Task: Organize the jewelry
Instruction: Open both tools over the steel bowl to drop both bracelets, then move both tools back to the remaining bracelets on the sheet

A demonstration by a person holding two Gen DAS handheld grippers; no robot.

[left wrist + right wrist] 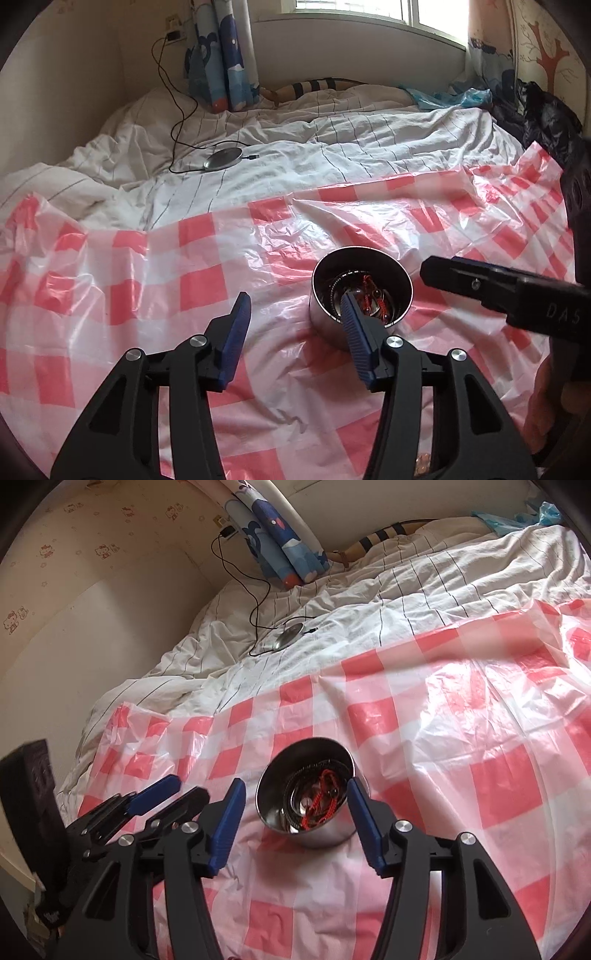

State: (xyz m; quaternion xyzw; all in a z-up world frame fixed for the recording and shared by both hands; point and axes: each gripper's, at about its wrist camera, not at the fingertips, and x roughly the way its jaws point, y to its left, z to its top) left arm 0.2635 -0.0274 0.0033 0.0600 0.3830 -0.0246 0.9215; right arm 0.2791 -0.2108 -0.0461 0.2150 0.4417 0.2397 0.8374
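In the left wrist view we see our left gripper [295, 308] with its blue-padded jaws standing apart and nothing between them. The right-hand finger [356, 332] overlaps the near rim of a small steel bowl [325, 321], though we cannot tell whether it touches the metal. The bowl sits on a red-and-white checked plastic sheet [184, 280] spread over a bed. Inside it lies the jewelry: a red corded piece [369, 291] and what look like metal bangles [338, 286], packed too close to separate. Our right gripper [476, 282] comes in from the right edge, just beside the bowl; from here we cannot tell how its jaws stand. Further back, a round silver disc [223, 159] with a black cable [173, 110] rests on the striped white duvet [332, 147].

In the right wrist view our right gripper [295, 797] is spread wide and empty, with the steel bowl [317, 834] showing between its fingers and neither pad pressing on it. The red corded piece [325, 794] lies on top of the bangles [295, 797] in the bowl. Our left gripper [177, 790] shows at the left, jaws apart, near the bowl.
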